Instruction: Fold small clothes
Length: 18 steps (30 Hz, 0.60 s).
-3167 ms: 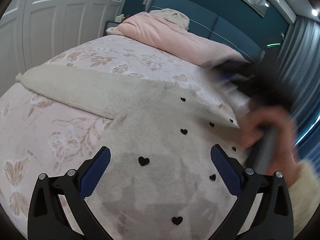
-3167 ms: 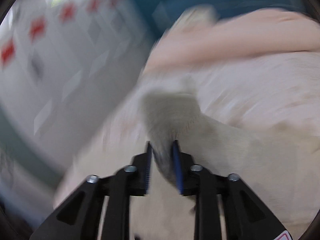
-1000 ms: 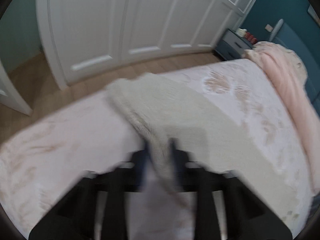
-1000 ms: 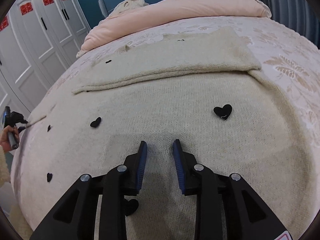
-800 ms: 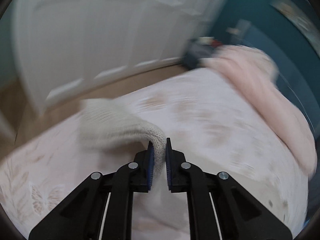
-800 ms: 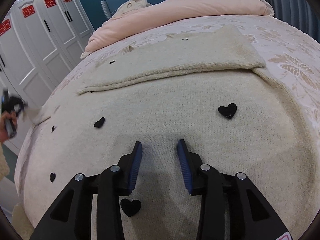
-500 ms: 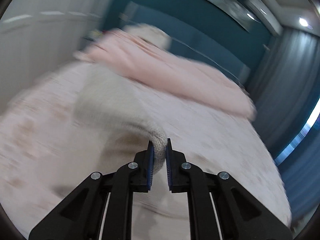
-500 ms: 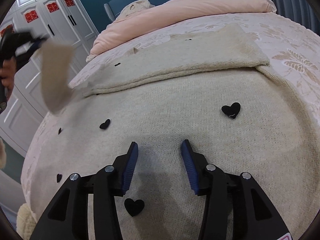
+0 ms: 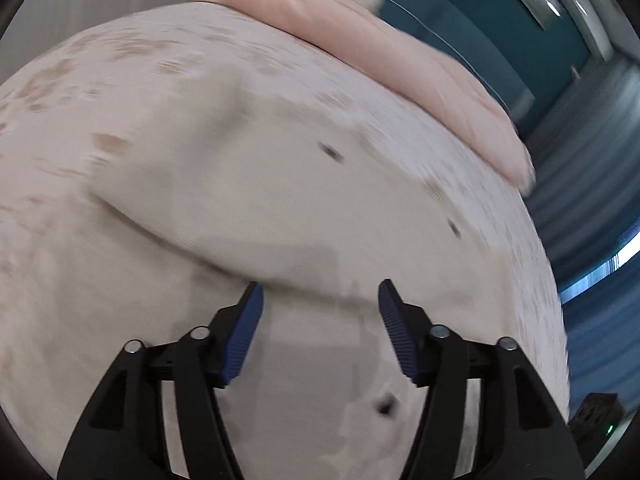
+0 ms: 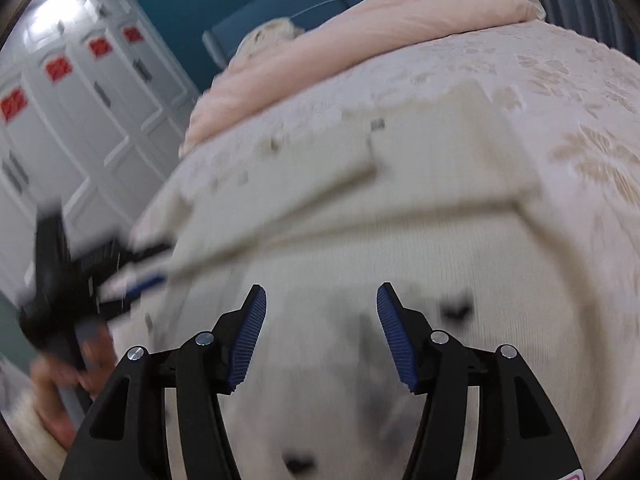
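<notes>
Left wrist view: my left gripper (image 9: pixel 320 292) hangs over the sweater (image 9: pixel 304 200), its jaws opening, nothing between the pads. The sweater lies spread on the bed (image 9: pixel 60 92). A sleeve (image 9: pixel 224 184) lies folded across the body just ahead of the fingertips, its edge a curved ridge. The picture is blurred, so I cannot tell how flat that fold sits. The pink duvet (image 9: pixel 360 36) is bunched at the bed's far end.

Right wrist view: my right gripper (image 10: pixel 318 294) is also opening and empty, poised just above the sweater (image 10: pixel 360 264) near a black heart (image 10: pixel 454 310). Another sleeve (image 10: pixel 360 184) lies across the upper body. At the left, blurred, I see the left gripper (image 10: pixel 144 280) and the hand (image 10: pixel 60 376) holding it, at the sweater's edge.

I judge both sleeves folded in and the task roughly halfway. The body is not yet doubled over, so that fold and any tidying are left.
</notes>
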### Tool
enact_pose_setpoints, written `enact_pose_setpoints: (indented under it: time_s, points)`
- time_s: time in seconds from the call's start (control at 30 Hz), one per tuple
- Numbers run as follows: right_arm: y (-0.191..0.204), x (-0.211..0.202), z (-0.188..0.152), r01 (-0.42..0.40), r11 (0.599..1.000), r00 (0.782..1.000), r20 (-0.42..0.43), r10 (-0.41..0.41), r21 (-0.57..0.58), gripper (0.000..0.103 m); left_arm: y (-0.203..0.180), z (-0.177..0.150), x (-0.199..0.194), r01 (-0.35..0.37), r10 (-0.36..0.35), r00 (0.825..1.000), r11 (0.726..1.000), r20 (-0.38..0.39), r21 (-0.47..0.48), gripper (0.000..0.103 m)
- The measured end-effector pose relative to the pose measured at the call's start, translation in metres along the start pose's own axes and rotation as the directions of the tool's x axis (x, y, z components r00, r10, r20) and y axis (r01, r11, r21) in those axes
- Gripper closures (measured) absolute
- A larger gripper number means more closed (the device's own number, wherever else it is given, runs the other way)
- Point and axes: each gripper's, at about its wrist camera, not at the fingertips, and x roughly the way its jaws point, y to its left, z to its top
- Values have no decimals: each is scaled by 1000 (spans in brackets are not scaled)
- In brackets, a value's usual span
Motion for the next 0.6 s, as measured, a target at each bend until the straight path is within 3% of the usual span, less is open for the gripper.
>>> enact_pose_setpoints:
  time_s: [0.1,0.17,0.3,0.4,0.43,0.47,0.5,0.57,0.6]
  points:
    - [-10,28,44,-20,992,1000,-10,21,123,39,47,28,-3,-18,22,1000,985,21,-174,43]
    - [-15,54,65,49,984,999,-30,-44,169,39,73,34,-4,-25,33,999,966,28,-257,43]
    - [-15,97,79,166,974,985,-82,-155,156,42,110,37,-1,-13,34,998,915,45,-403,46]
    - [-9,117,83,146,976,984,-126,-126,164,93,115,36,-1,-13,49,996,895,69,-446,60]
    - [-2,116,91,103,978,990,-118,-83,183,94,114,39,-2,-12,53,995,893,79,-450,70]
    - [4,105,97,48,979,997,-66,-35,199,95,112,44,-1,-1,48,994,892,94,-453,78]
    - [13,90,106,-32,979,999,4,31,202,96,109,48,-2,16,38,993,893,111,-449,80]
    - [32,48,127,-143,978,982,148,121,149,96,107,54,-7,11,53,989,901,135,-434,84]
    - [39,29,133,-153,983,969,209,130,98,96,106,56,-6,-3,65,989,908,135,-418,84]
